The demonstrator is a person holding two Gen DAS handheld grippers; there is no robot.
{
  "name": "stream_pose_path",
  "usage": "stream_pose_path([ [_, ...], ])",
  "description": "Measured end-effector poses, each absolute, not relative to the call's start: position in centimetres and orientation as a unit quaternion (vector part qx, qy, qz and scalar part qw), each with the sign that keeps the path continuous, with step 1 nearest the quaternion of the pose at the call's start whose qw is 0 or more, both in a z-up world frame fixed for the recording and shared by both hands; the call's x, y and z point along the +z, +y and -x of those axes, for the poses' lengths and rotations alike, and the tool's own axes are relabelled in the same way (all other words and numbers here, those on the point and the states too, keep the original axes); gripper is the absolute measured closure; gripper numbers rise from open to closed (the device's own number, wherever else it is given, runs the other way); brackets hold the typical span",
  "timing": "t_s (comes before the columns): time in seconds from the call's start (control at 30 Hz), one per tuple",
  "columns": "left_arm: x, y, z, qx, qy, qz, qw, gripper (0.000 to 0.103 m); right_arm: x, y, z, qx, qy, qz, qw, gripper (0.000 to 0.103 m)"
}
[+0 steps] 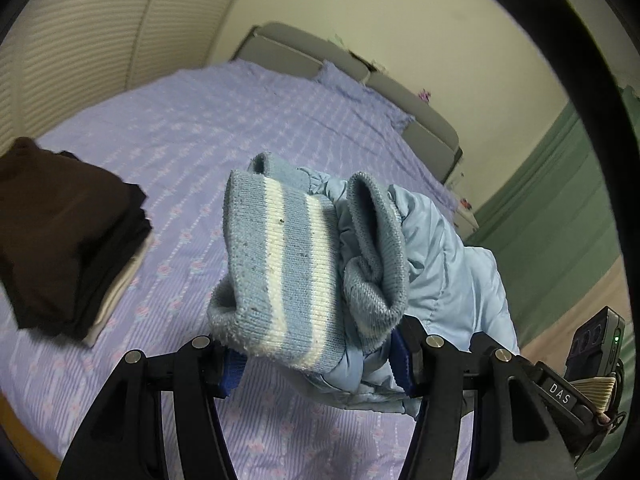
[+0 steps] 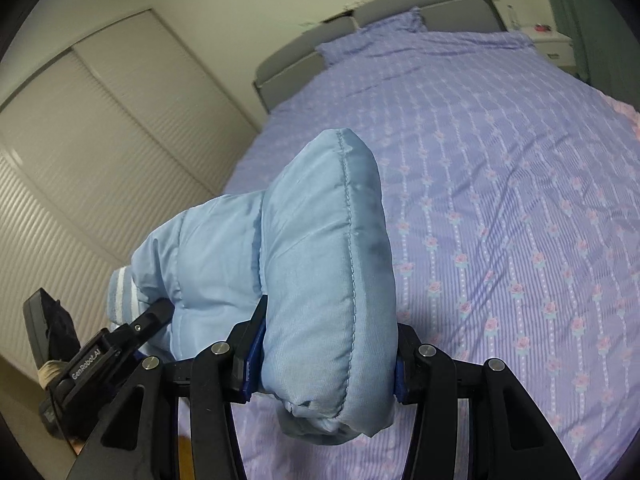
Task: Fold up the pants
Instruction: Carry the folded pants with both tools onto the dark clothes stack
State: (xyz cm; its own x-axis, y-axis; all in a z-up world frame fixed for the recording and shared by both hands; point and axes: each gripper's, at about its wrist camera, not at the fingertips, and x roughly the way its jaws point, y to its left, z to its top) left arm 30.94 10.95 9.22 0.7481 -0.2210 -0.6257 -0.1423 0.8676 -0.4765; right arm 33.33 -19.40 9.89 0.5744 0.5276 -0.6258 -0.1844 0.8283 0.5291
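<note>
The pants are light blue, padded and quilted, with a ribbed knit waistband in blue and white stripes (image 1: 280, 272). My left gripper (image 1: 316, 364) is shut on the waistband end and holds it above the bed. My right gripper (image 2: 324, 364) is shut on the padded fabric (image 2: 320, 264) of the other end, also lifted off the bed. The bundle hangs between the two grippers. The right gripper's body (image 1: 560, 396) shows at the right of the left wrist view, and the left gripper's body (image 2: 100, 356) at the left of the right wrist view.
A bed with a purple floral cover (image 2: 500, 200) lies below both grippers. A stack of folded dark and white clothes (image 1: 68, 240) sits on its left side. A pillow (image 1: 360, 88) and a grey headboard (image 1: 312, 52) are at the far end. Slatted wardrobe doors (image 2: 80, 152) stand left.
</note>
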Motion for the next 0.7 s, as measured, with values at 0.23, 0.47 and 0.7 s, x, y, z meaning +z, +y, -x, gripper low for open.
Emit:
stream_pose_path([
  [0.23, 10.7, 13.0, -26.7, 0.008, 0.334, 0.263, 0.905, 0.046, 11.7, -17.6, -30.3, 0.244, 0.406, -0.188, 0.861, 0.054],
  [0.47, 10.6, 19.5, -24.9, 0.016, 0.328, 0.269, 0.905, 0.046, 12.9, -11.2, -28.3, 0.259, 0.403, -0.174, 0.860, 0.054],
  [0.7, 11.6, 29.4, -26.2, -0.016, 0.348, 0.235, 0.907, 0.046, 12.8, -2.5, -27.0, 0.236, 0.403, -0.204, 0.860, 0.054],
])
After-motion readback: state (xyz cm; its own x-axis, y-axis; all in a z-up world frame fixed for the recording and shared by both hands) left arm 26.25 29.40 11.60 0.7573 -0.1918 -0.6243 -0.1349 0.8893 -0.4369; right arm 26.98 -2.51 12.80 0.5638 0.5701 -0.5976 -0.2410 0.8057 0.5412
